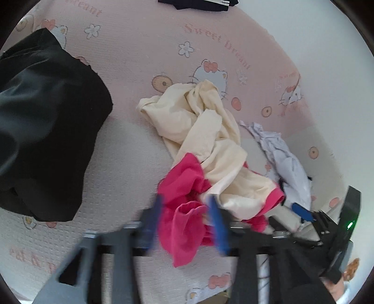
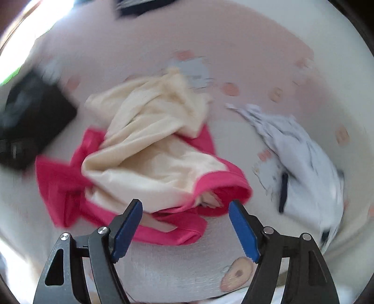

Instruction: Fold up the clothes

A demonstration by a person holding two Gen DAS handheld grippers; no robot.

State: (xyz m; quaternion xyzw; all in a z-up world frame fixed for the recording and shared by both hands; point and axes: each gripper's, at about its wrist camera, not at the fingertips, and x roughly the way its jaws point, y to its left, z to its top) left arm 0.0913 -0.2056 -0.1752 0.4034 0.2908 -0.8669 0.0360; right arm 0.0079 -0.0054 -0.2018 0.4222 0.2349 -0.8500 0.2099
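A crumpled cream and pink garment (image 1: 210, 145) lies in a heap on the pink cartoon-print bed sheet (image 1: 131, 58). My left gripper (image 1: 185, 203) hovers over its near pink end, blue fingers (image 1: 218, 224) spread apart; pink cloth lies between them, and they do not pinch it. The picture is blurred there. In the right wrist view the same garment (image 2: 152, 152) sits just beyond my right gripper (image 2: 185, 205), which is open with nothing between its pads. That gripper also shows at the lower right of the left wrist view (image 1: 301, 210).
A black garment (image 1: 46, 131) lies at the left, also in the right wrist view (image 2: 35, 121). A crumpled white garment (image 1: 287, 168) lies at the right (image 2: 303, 168). A dark piece with white stripes (image 1: 198, 3) sits at the far edge.
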